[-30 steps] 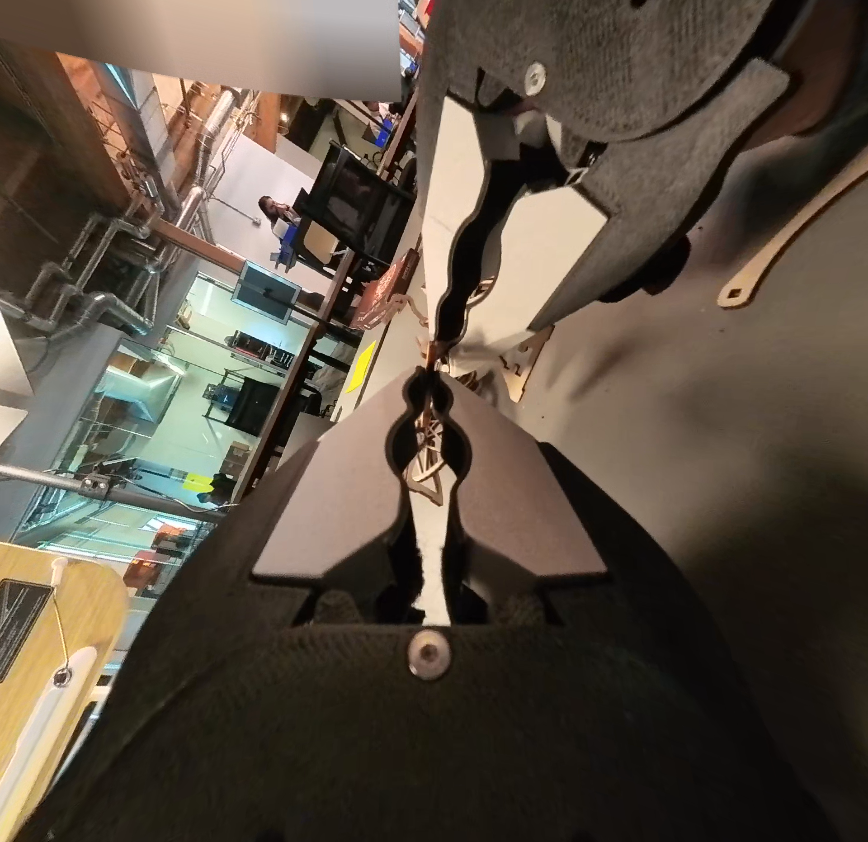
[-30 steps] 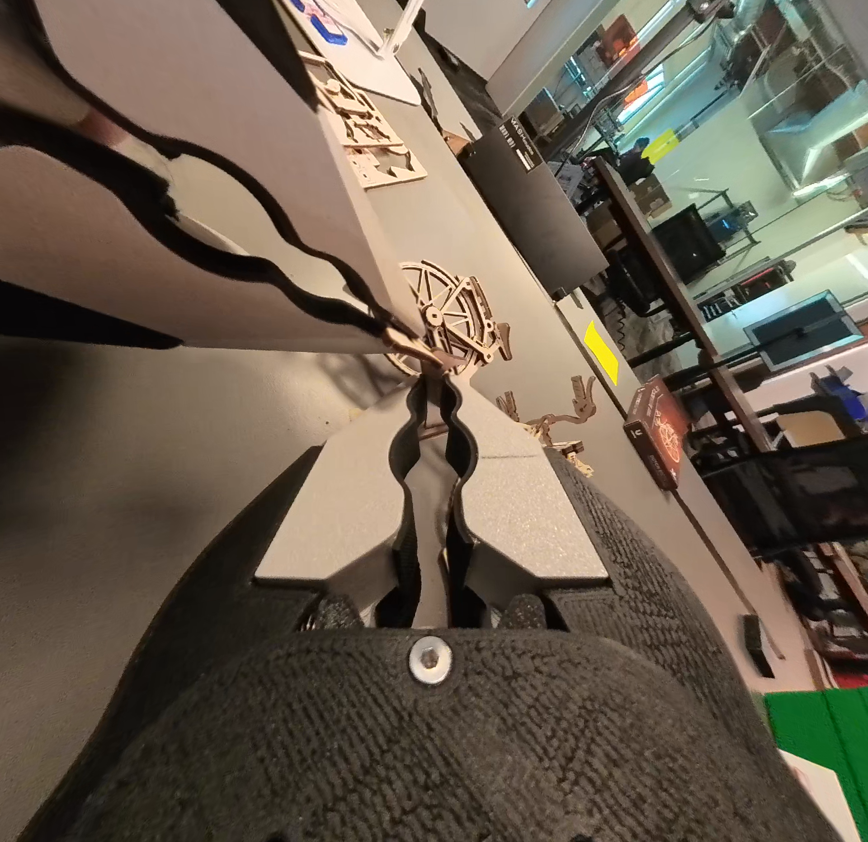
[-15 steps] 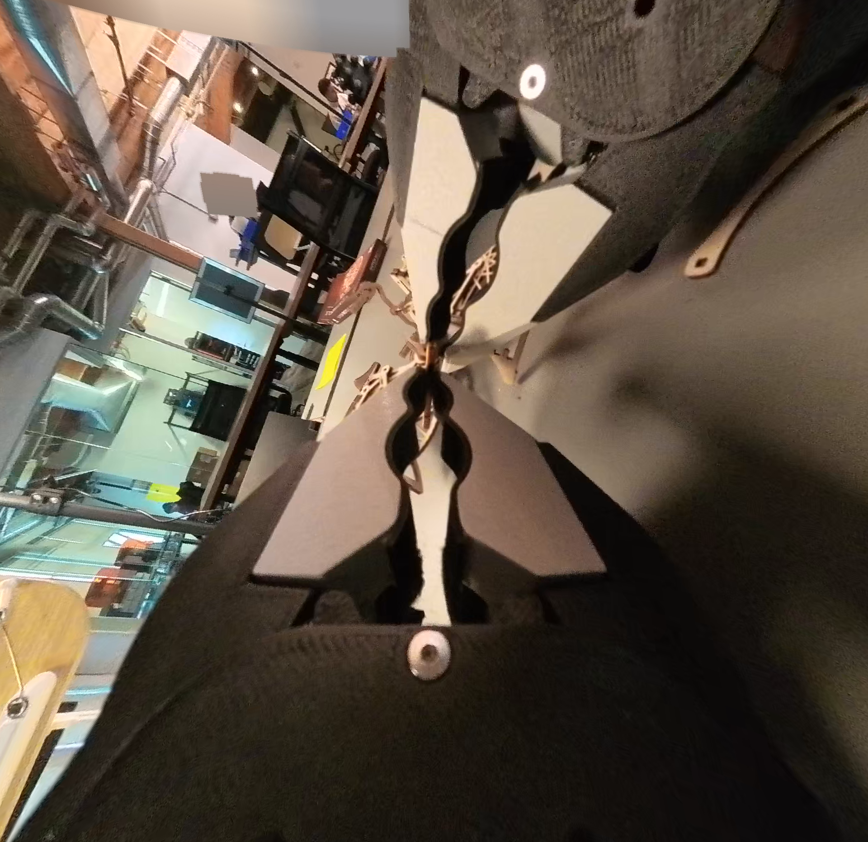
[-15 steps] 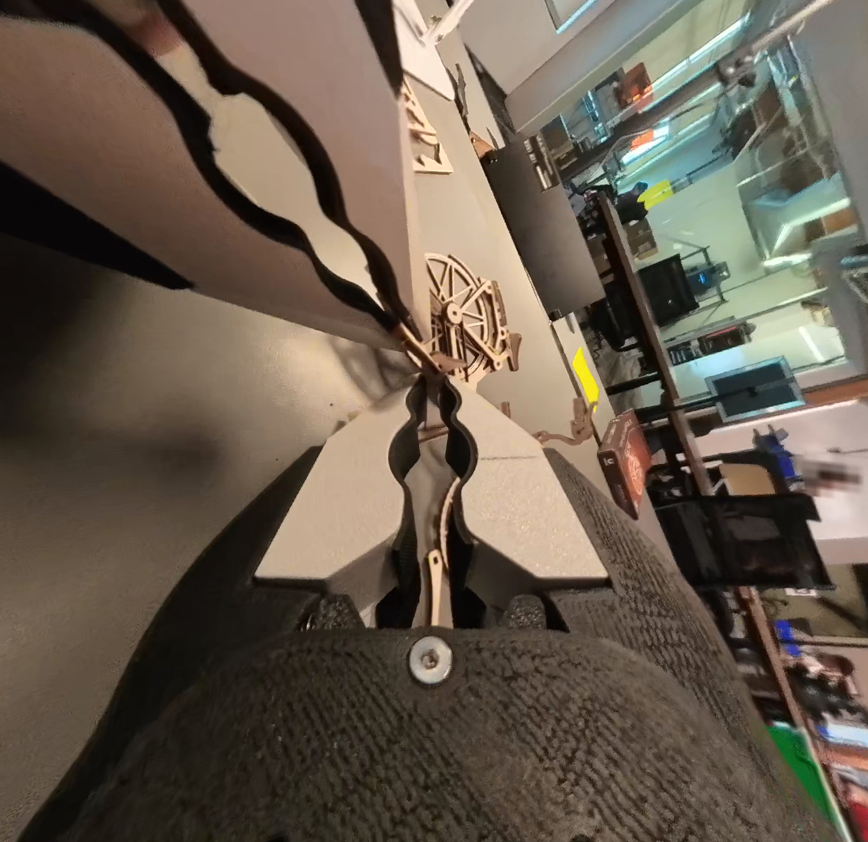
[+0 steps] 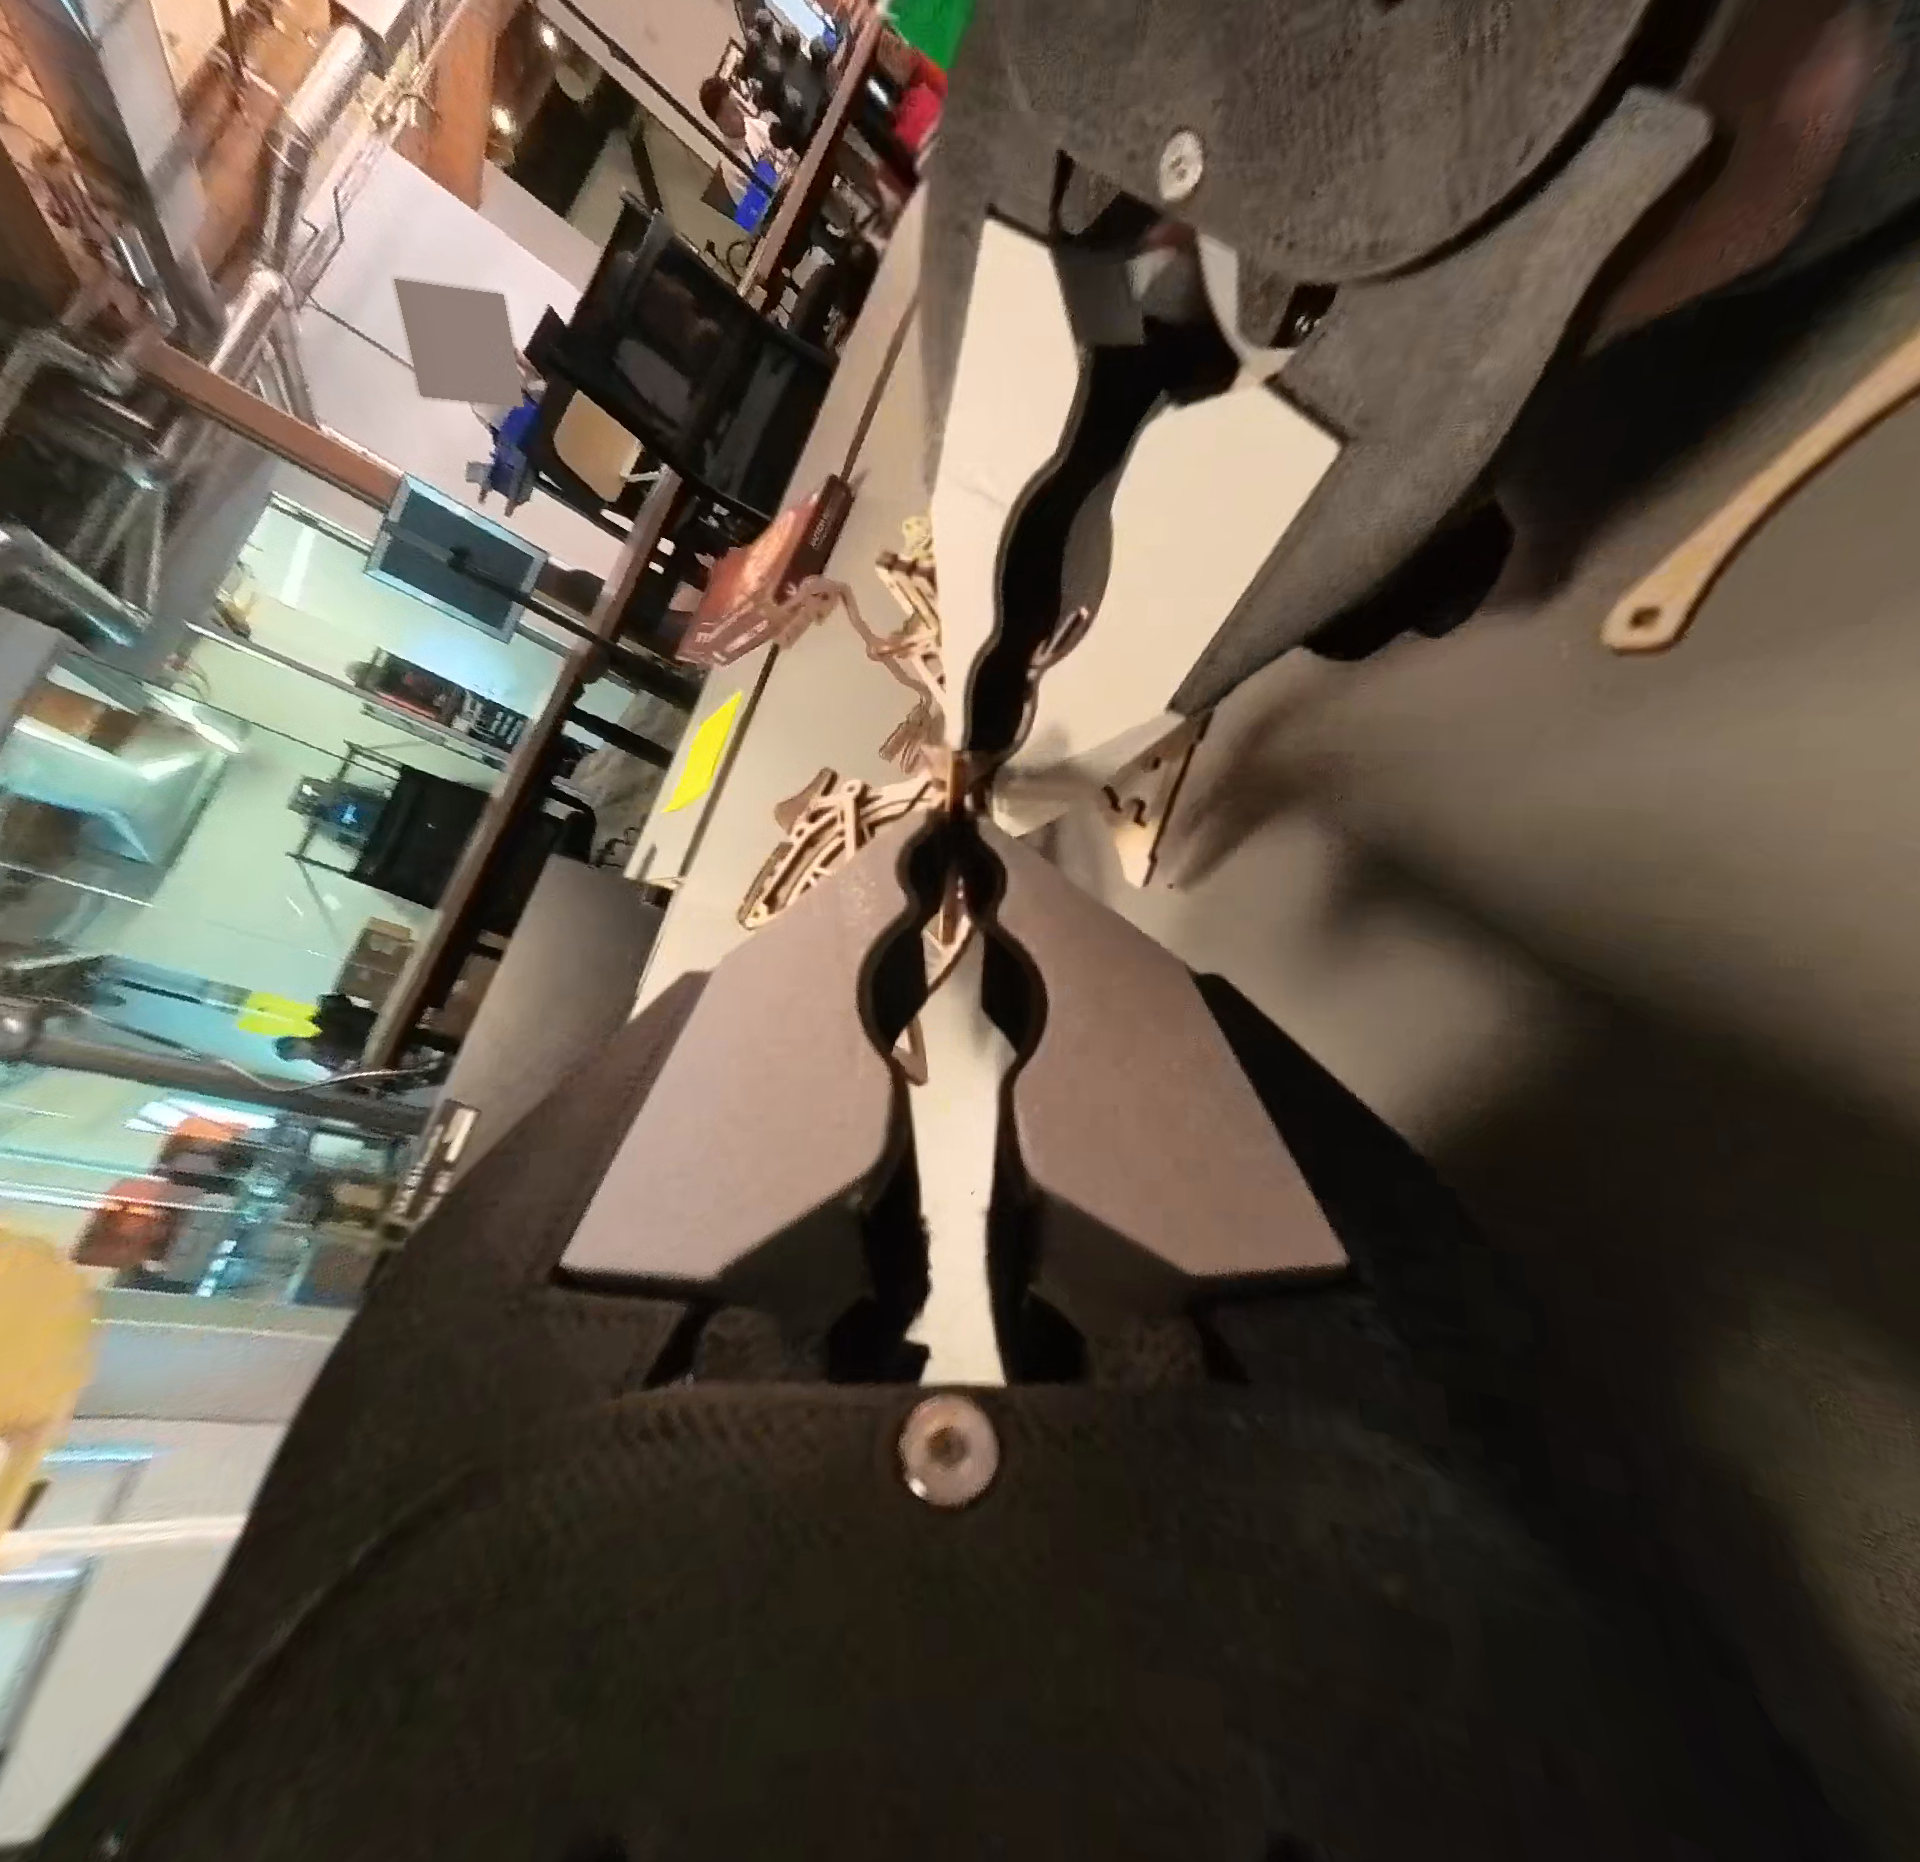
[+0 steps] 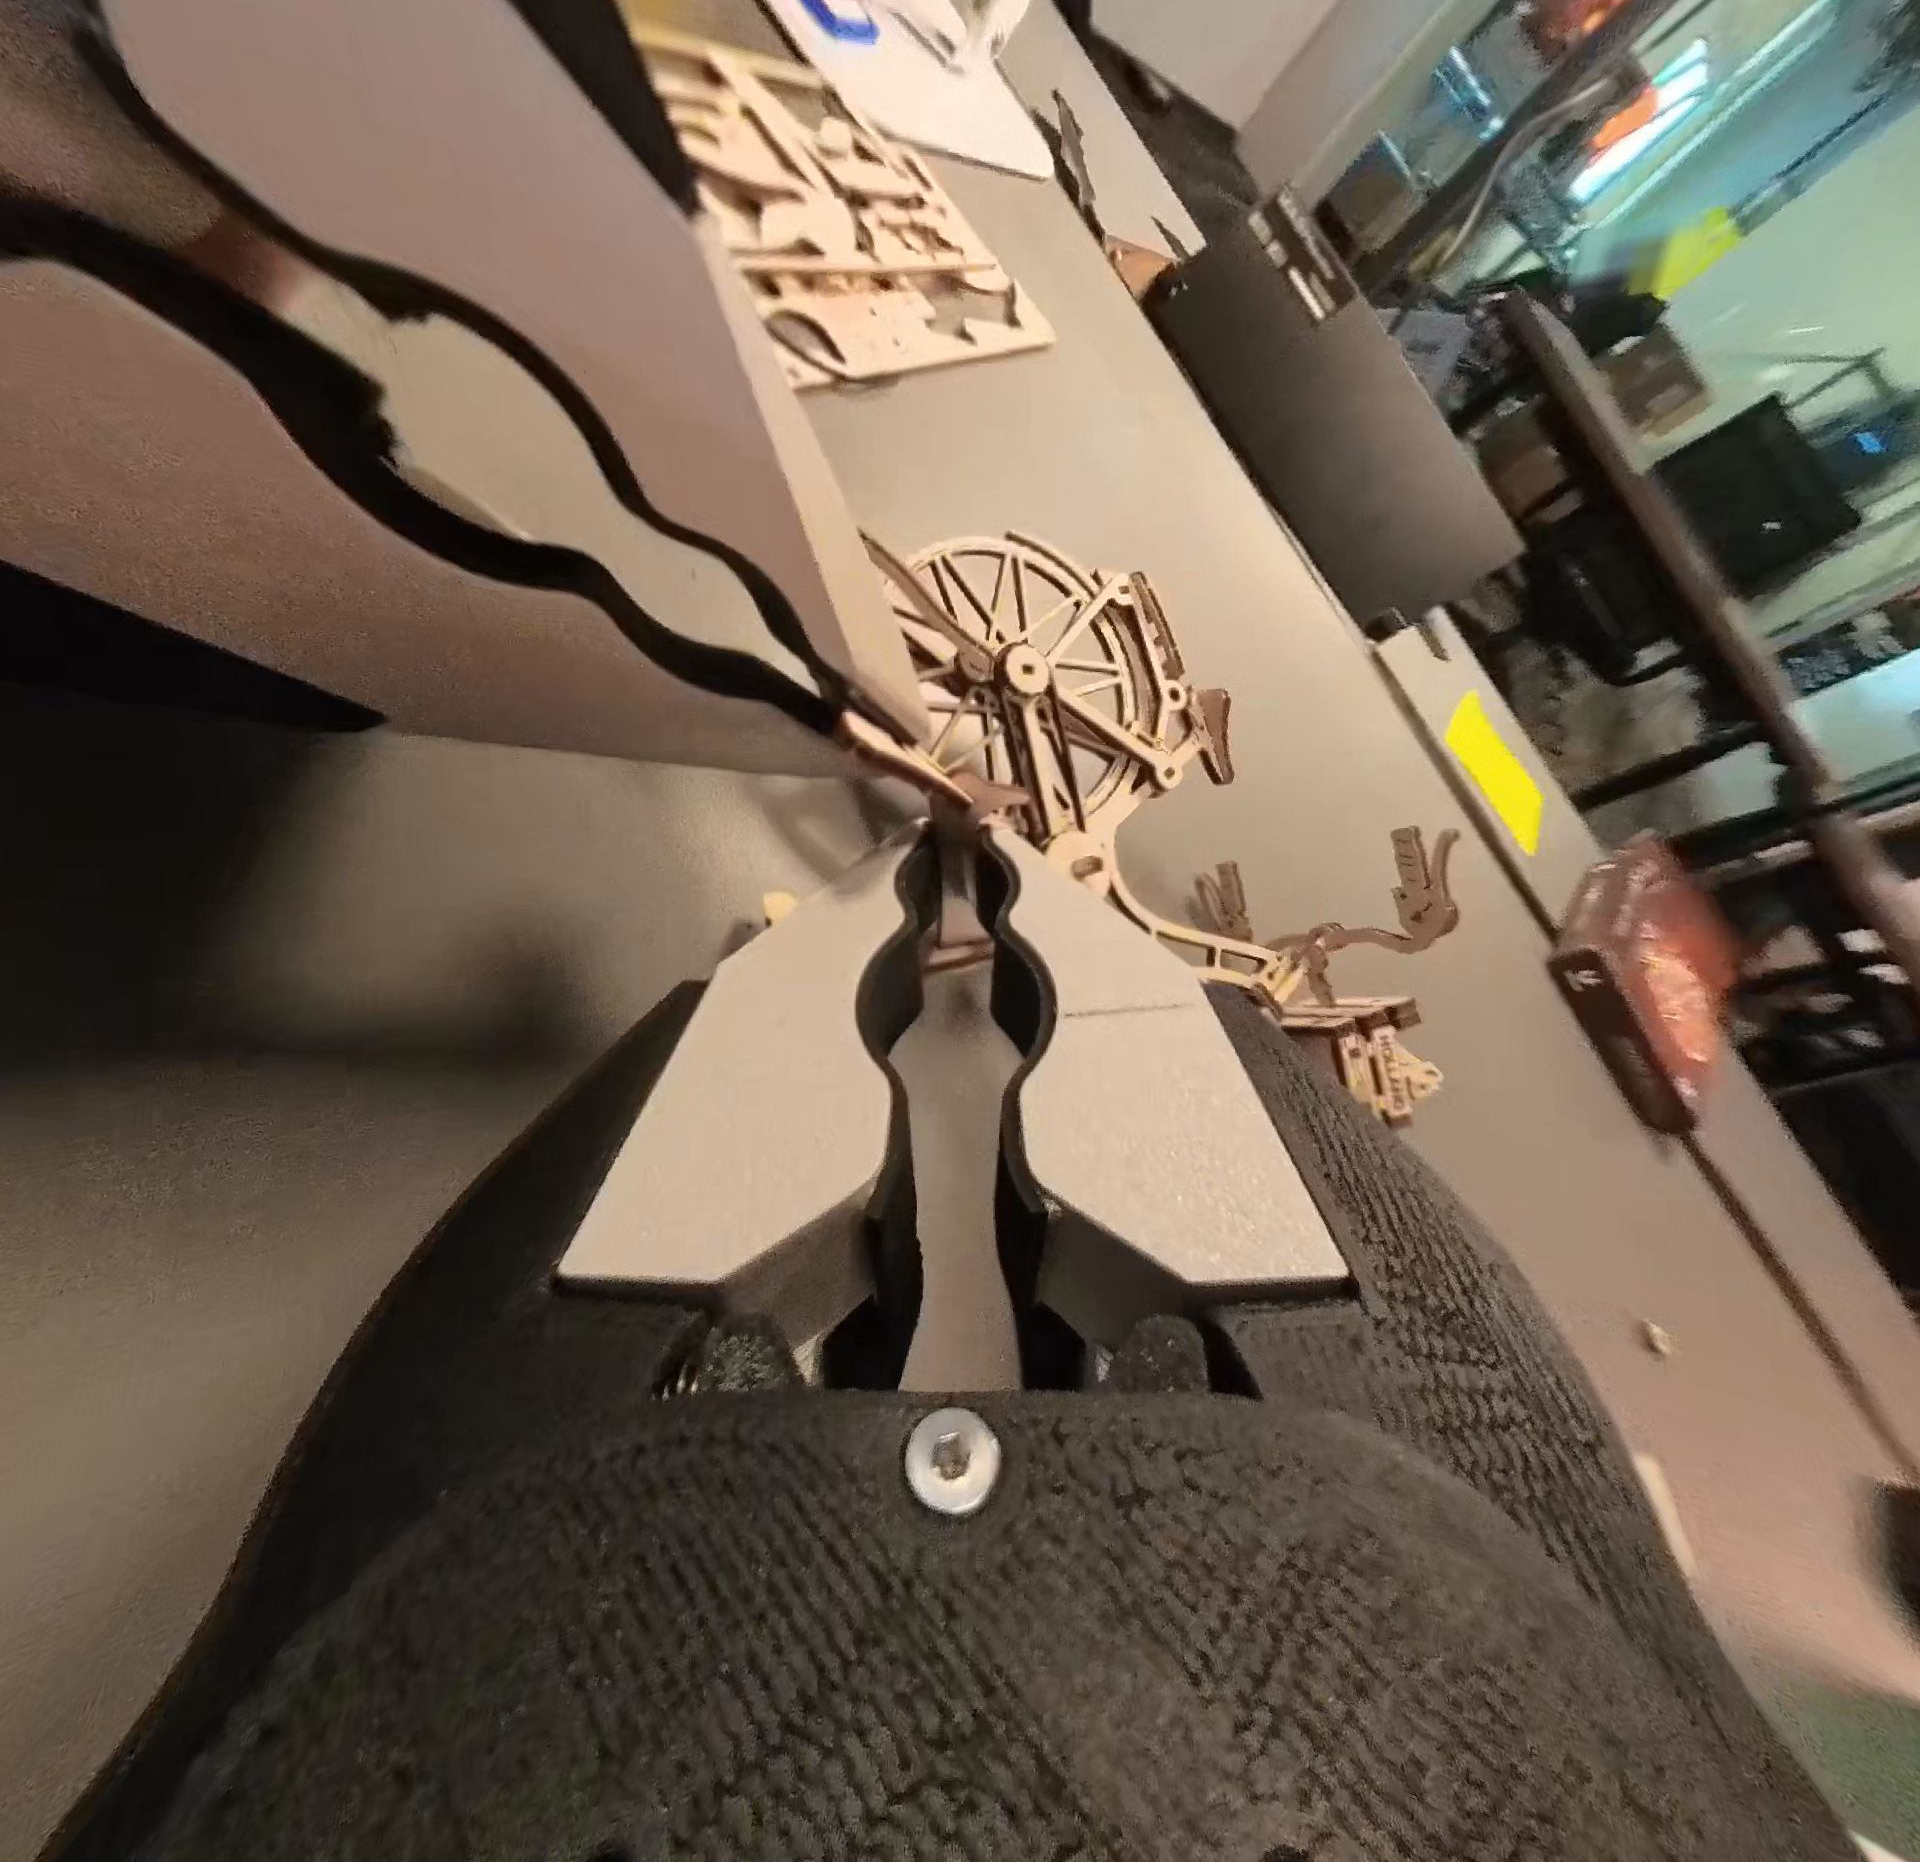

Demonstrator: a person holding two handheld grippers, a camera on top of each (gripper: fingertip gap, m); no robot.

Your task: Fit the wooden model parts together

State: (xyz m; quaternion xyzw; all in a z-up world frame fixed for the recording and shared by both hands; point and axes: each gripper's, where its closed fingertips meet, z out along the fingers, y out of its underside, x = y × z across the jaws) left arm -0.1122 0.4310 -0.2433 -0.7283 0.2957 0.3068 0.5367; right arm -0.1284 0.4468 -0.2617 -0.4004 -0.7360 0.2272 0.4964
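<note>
My left gripper (image 5: 951,841) is shut on a thin wooden part (image 5: 940,929) that runs back between its fingers. My right gripper (image 6: 951,841) is shut on a small dark wooden part (image 6: 961,939). The two grippers meet tip to tip above the grey table (image 6: 1122,462). In the right wrist view the left gripper (image 6: 857,742) comes in from the upper left, and a small wooden piece (image 6: 961,789) bridges the two pairs of tips. In the left wrist view the right gripper (image 5: 971,763) comes down from the top. A wooden wheel assembly (image 6: 1029,669) stands just behind the tips.
A wooden handlebar piece (image 6: 1340,939) lies right of the wheel. A cut-out wooden sheet (image 6: 873,285) and a white paper (image 6: 904,56) lie farther back. A black box (image 6: 1340,441) and a brown box (image 6: 1652,991) sit along the table edge. A curved wooden strip (image 5: 1766,482) lies apart. My two grippers' fingertips are within a few centimetres of each other.
Both grippers stayed shut and tip to tip while they tilted together. The curved strip seen between my right fingers half a second ago no longer shows there.
</note>
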